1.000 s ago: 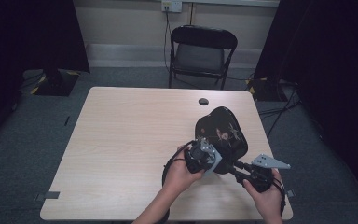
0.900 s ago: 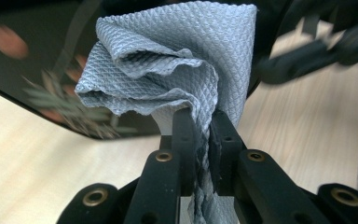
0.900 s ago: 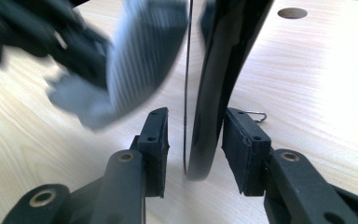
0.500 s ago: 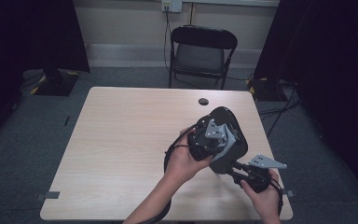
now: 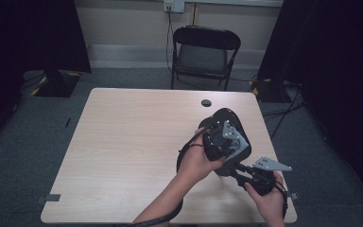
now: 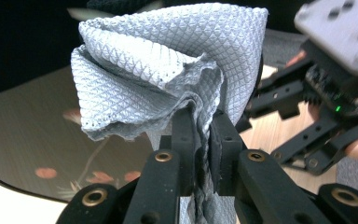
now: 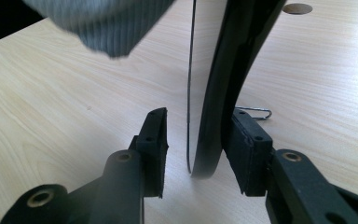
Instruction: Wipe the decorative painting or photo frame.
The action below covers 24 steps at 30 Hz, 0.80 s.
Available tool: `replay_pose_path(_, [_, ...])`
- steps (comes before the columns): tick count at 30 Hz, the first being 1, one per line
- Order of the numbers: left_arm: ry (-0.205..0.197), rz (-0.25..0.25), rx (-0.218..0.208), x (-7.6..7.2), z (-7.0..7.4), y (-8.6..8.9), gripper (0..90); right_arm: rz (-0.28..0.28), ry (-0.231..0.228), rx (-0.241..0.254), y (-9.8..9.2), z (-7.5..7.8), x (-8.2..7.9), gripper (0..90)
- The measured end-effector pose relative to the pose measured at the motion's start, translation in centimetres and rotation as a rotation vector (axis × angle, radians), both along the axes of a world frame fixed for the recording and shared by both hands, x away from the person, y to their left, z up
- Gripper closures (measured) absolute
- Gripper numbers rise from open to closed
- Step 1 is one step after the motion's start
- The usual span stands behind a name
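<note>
Tray (image 5: 220, 117) stands tilted above the right side of the table (image 5: 123, 142), rim clamped in your right gripper (image 7: 198, 140), while your left gripper (image 6: 200, 121), pinched tight on the grey cloth (image 6: 168, 60), has just risen across its face, so the wiping looks well underway.

Pale grey diamond-weave cloth (image 6: 168, 70); glossy black oval tray (image 6: 37, 140) (orange-red floral motifs); light wood-grain table (image 7: 65, 102).
</note>
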<state>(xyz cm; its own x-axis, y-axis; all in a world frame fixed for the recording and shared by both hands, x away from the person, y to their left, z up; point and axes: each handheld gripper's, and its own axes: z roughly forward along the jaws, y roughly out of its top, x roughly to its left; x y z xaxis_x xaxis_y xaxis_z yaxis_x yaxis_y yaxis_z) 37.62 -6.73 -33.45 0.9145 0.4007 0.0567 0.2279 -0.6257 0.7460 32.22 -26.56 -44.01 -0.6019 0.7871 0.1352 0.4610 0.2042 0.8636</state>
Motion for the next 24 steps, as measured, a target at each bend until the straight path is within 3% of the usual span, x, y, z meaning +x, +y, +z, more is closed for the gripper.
replay_pose_path(24, [0.165,0.028,0.071,0.1,-9.8,0.5,82.5,-0.008,0.018,0.020,-1.4,0.5,-0.5,59.6])
